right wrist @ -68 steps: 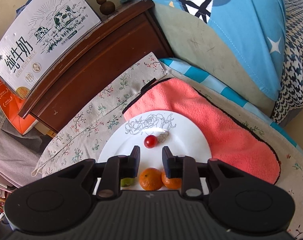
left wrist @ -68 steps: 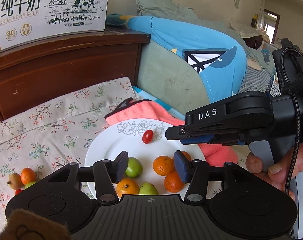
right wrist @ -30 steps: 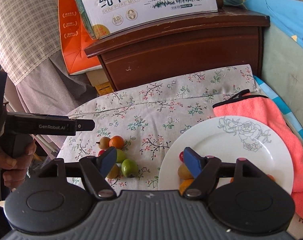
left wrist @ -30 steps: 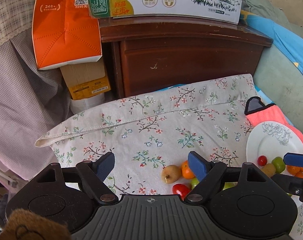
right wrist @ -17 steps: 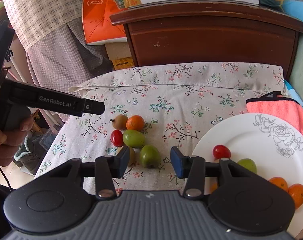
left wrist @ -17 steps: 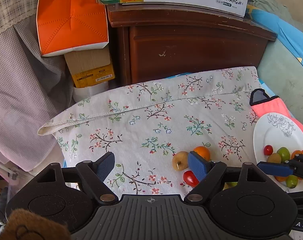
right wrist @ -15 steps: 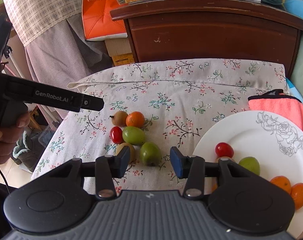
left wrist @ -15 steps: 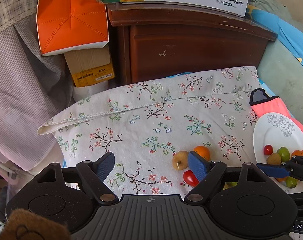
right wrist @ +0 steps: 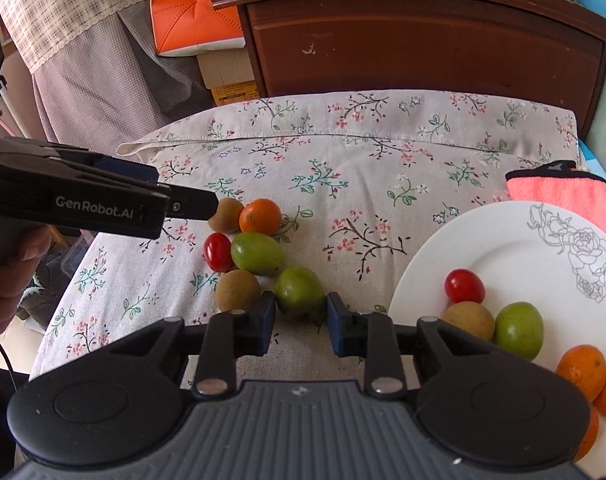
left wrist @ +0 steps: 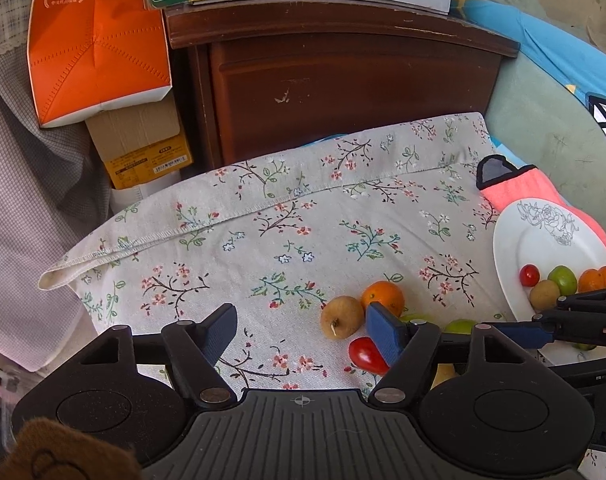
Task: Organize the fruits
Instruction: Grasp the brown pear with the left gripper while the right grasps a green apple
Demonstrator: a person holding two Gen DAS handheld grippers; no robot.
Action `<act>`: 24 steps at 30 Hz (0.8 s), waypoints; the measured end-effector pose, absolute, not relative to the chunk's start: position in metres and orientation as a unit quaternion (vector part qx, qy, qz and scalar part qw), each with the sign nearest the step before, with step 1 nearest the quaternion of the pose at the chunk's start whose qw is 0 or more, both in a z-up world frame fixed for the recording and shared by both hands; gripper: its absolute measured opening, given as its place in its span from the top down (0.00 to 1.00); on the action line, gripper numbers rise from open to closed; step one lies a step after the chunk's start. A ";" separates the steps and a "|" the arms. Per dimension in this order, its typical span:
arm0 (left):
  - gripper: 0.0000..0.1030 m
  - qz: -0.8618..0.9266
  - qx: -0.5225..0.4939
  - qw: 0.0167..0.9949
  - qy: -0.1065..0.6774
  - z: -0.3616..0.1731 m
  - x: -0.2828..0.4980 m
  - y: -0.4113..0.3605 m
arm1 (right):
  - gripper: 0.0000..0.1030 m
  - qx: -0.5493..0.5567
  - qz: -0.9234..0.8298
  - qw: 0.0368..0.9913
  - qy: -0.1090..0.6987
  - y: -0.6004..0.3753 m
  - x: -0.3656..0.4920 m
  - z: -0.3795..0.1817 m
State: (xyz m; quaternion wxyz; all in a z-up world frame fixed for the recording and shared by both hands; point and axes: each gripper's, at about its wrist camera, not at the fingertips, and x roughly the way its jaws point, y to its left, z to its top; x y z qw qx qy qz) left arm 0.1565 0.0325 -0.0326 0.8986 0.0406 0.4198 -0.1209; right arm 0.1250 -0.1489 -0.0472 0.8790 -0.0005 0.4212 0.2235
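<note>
Green fruit (right wrist: pixel 299 290) lies on the floral cloth (right wrist: pixel 343 168) between the fingertips of the right gripper (right wrist: pixel 297 322), whose jaws flank it with a slim gap on each side, not yet clenched; just left sit a brown fruit (right wrist: pixel 237 290), a second green one (right wrist: pixel 257 253), a red tomato (right wrist: pixel 218 252) and an orange (right wrist: pixel 260 215); the white plate (right wrist: pixel 515 236) on the right holds a tomato, brown, green and orange fruits, and overlaps a pink towel (right wrist: pixel 563 190); the left gripper (left wrist: pixel 301 334) hovers at the pile's left with jaws spread wide, empty; a dark wooden cabinet (left wrist: pixel 343 80) stands far behind.
</note>
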 end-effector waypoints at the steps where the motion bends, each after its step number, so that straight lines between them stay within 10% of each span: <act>1: 0.39 -0.124 0.040 0.897 0.423 -0.034 0.158 0.033 | 0.73 0.001 0.223 0.878 0.422 -0.149 0.125 -0.047; 24: 0.57 -0.171 0.036 0.882 0.437 -0.056 0.172 0.025 | 0.73 0.014 0.220 0.875 0.430 -0.152 0.127 -0.046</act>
